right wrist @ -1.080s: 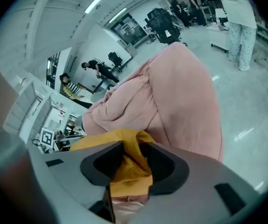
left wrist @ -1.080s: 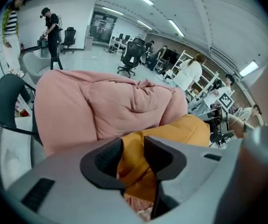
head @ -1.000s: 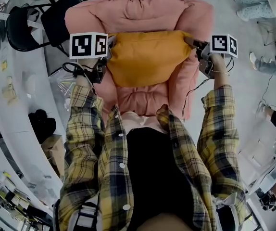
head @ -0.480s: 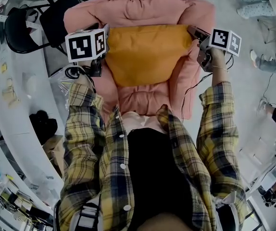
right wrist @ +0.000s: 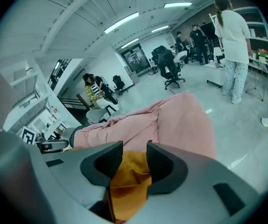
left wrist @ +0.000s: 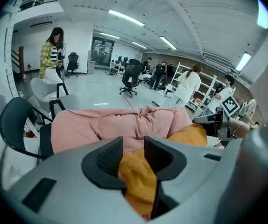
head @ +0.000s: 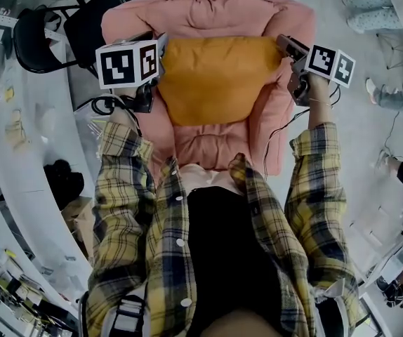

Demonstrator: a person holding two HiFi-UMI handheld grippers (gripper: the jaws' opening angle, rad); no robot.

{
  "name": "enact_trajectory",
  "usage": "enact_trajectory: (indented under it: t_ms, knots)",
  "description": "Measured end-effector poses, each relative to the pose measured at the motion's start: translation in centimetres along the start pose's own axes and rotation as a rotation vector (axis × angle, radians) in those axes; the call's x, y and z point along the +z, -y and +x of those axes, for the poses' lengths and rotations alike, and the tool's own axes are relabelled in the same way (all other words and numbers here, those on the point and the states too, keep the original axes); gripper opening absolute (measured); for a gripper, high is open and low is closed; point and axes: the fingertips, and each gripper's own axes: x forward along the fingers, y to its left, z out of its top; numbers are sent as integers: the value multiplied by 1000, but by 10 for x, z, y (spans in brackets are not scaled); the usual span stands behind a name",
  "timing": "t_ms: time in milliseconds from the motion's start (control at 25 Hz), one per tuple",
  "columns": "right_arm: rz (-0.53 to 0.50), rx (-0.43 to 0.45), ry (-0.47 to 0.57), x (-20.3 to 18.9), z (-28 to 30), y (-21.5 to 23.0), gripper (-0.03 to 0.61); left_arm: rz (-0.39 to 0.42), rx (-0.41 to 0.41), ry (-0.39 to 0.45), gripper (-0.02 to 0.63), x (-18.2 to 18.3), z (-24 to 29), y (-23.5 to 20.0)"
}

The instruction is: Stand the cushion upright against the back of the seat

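Observation:
A mustard-yellow cushion [head: 215, 79] hangs between my two grippers over the pink padded seat [head: 208, 16], its top edge near the seat's back. My left gripper [head: 156, 62] is shut on the cushion's left corner [left wrist: 136, 171]; yellow fabric is pinched between its dark jaws. My right gripper [head: 286, 51] is shut on the cushion's right corner [right wrist: 127, 176], fabric bunched between its jaws. The cushion's lower edge lies toward the seat's front [head: 208, 142]. In the left gripper view the right gripper [left wrist: 213, 120] shows across the cushion.
A black chair [head: 47, 34] stands left of the pink seat beside a curved white counter [head: 19, 160] with small items. Cables [head: 110, 104] hang by the left gripper. People [right wrist: 229, 36] and office chairs [left wrist: 129, 78] stand further off on the floor.
Both grippers have risen and moved toward the seat's back with the cushion. Its top edge has come up nearer the backrest and the cushion has tilted more upright.

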Motion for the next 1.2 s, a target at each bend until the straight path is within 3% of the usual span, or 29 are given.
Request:
enact_trajectory:
  t_ms: [240,600,880,1200]
  knots:
    - [-166,-31,178,16,-32,-17,150,13,1,82,100,10,-23,17]
    - [-251,163,287,-6,-117,-98,126,26,-126,164,63,-2,-78,101]
    - [-305,287,352,-65,-191,-146,66,67,-259,209,54,-42,-133,197]
    - [-360,352,424,-151,-306,-179,46,112,-355,266,51,-118,-211,306]
